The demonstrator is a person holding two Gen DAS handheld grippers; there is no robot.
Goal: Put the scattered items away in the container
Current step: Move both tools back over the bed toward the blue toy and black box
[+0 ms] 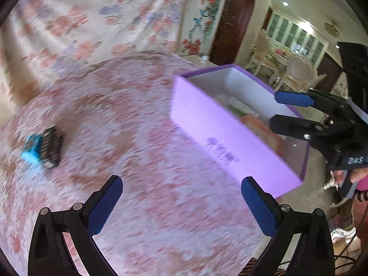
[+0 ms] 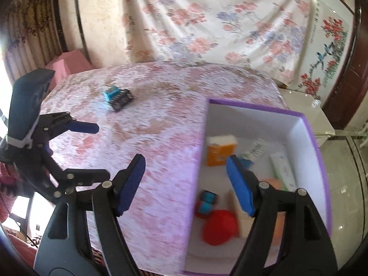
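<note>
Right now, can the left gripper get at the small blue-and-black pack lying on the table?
Probably yes: the left gripper is open and empty, and only bare floral tablecloth lies between it and the blue-and-black pack.

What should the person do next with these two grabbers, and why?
Probably reach the left gripper toward the small black-and-blue packet, the only loose item visible on the floral tablecloth. The purple box already holds several things, including an orange carton and a red object. Both grippers look open and empty, and the right gripper hovers at the box's edge, farther from the packet.
</note>
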